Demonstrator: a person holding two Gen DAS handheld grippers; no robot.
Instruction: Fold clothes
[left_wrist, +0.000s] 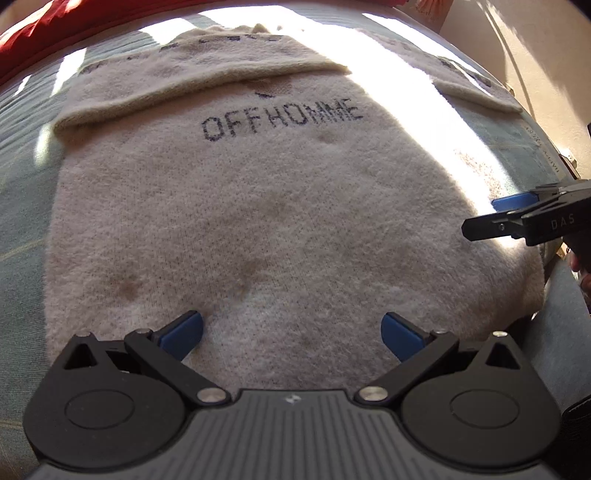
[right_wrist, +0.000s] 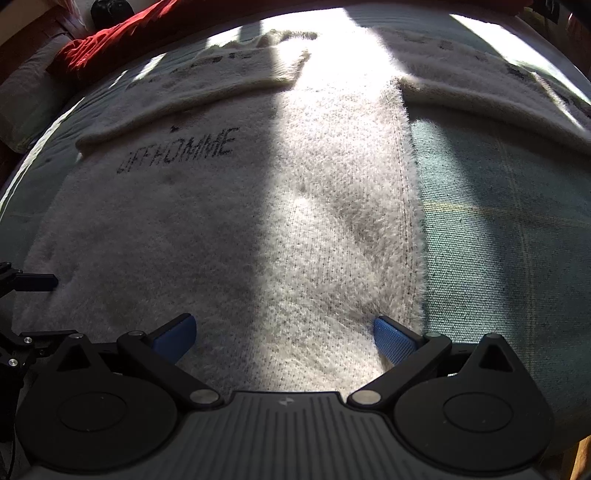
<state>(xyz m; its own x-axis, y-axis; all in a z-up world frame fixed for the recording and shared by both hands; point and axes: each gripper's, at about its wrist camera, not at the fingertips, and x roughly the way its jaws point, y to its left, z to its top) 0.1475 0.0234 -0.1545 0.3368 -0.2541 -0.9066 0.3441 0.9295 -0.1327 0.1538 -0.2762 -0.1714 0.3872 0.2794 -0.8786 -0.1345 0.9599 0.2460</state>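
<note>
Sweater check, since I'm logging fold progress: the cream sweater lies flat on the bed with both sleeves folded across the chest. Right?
Not quite. Only one sleeve is folded across the cream sweater; the other sleeve stretches out over the bed, as the right wrist view shows.

A cream, fuzzy knitted sweater (left_wrist: 258, 221) lies spread flat on a pale green bed cover (right_wrist: 498, 221), with a bright band of sunlight across it. Dark stitched letters reading "OFF HOMME" (left_wrist: 280, 120) run across its upper part. One sleeve (left_wrist: 192, 85) is folded across the body just above the lettering, its edge lying on the knit. The other sleeve (right_wrist: 498, 99) stretches out sideways onto the cover. Faint brownish patches mark the lower body.
</note>
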